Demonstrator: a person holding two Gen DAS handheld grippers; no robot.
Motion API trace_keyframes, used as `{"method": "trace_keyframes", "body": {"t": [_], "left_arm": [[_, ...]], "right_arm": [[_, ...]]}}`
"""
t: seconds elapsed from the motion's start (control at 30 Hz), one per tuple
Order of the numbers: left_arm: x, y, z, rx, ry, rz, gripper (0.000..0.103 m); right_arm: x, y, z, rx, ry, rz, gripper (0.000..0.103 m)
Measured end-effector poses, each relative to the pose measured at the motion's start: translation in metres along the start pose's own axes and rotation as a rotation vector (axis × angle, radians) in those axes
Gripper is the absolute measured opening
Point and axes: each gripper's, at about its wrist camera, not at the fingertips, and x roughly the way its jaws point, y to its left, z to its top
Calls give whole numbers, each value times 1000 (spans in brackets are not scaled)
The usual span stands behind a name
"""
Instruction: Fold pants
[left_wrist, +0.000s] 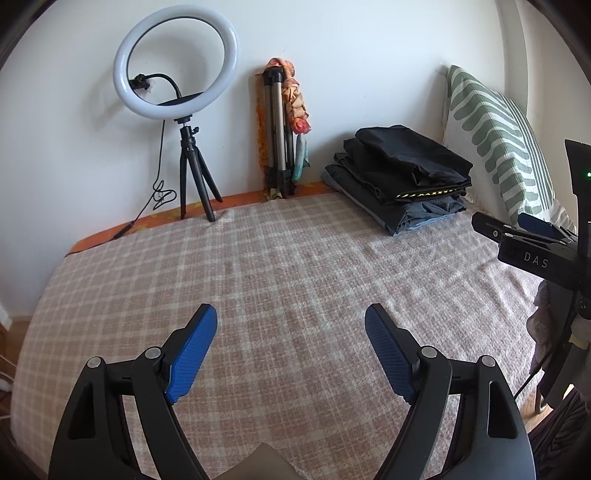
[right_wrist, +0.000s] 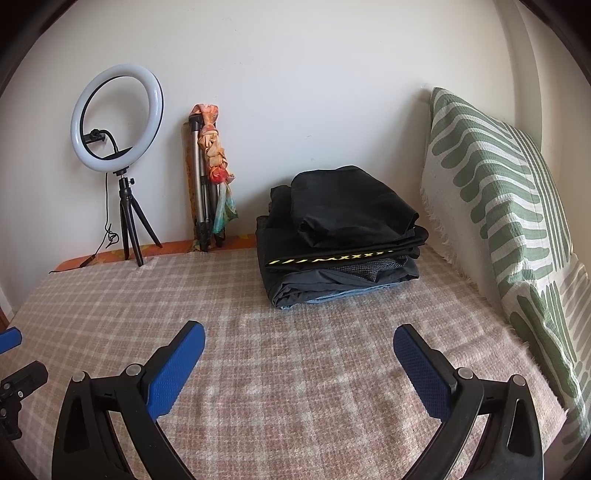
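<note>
Both grippers, left (left_wrist: 291, 315) and right (right_wrist: 299, 334), are hovering low in frame over the blanket (right_wrist: 258, 317), fingers spread wide, holding nothing; folded pants (right_wrist: 340, 236) are sitting mid-frame.

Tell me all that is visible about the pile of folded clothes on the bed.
The pile of folded clothes lies flat on the checked blanket, near the wall and beside the green-patterned pillow. It is several layers of soft cloth: a black, slightly puffed piece on top, a black layer with a yellow printed strip along its front edge, then dark grey cloth, and light blue cloth showing at the bottom. The edges are uneven. Neither gripper touches it.
</note>
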Motion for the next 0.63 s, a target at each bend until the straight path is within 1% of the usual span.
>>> {"method": "trace_keyframes", "body": {"t": [0.4,0.63], "left_arm": [[-2,-1,0,5,-12,1,82],[4,2,-1,-11,16,7,82]], "right_arm": [[-1,0,-1,1,2,-1,103],[-1,1,-2,2,1,0,103]]}}
